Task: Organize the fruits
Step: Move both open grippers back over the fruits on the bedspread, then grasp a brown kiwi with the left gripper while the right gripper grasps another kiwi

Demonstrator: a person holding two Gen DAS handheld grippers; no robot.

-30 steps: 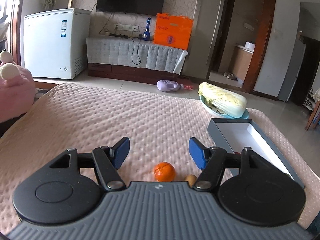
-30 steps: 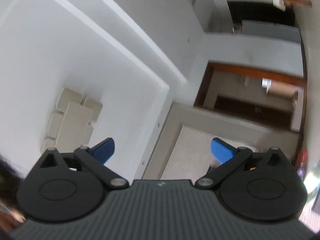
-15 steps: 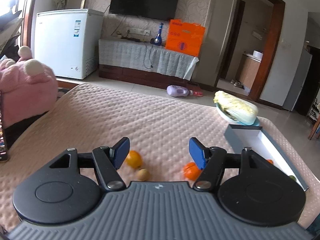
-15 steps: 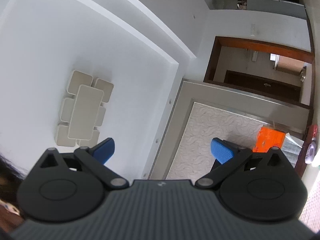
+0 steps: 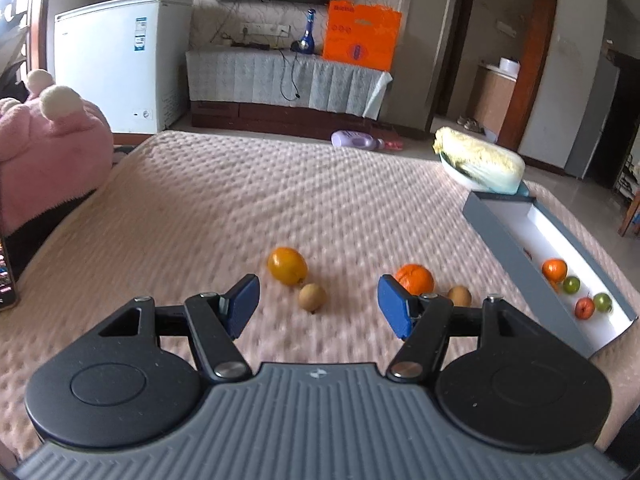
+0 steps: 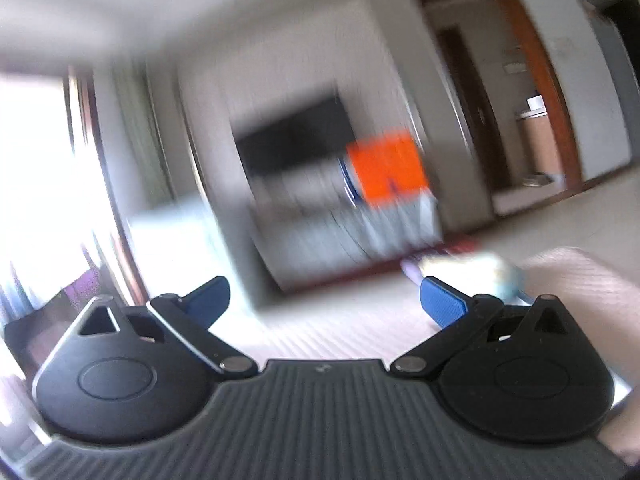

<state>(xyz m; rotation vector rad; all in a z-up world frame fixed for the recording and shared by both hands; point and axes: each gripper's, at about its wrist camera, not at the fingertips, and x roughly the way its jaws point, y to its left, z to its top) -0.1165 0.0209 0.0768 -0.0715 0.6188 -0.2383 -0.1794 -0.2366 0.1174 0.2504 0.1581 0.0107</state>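
On the pink quilted bed (image 5: pixel 240 200) lie a yellow-orange fruit (image 5: pixel 287 265), a small brown fruit (image 5: pixel 312 297), an orange (image 5: pixel 416 279) and a second small brown fruit (image 5: pixel 459 295). My left gripper (image 5: pixel 316 308) is open and empty, just short of them, with the first brown fruit between its fingers' line. A grey box with a white inside (image 5: pixel 500 228) at the right holds several small fruits (image 5: pixel 554 270). My right gripper (image 6: pixel 324 300) is open and empty; its view is blurred and aims at the room.
A napa cabbage on a plate (image 5: pixel 480 164) sits beyond the box at the bed's far right. A pink plush toy (image 5: pixel 48 148) lies at the left edge. A freezer (image 5: pixel 116 60) and a TV stand (image 5: pixel 288 80) stand beyond the bed.
The left gripper has pulled back and risen, so more fruits and the box's contents now show. The right gripper has swung down from facing the ceiling toward the room.
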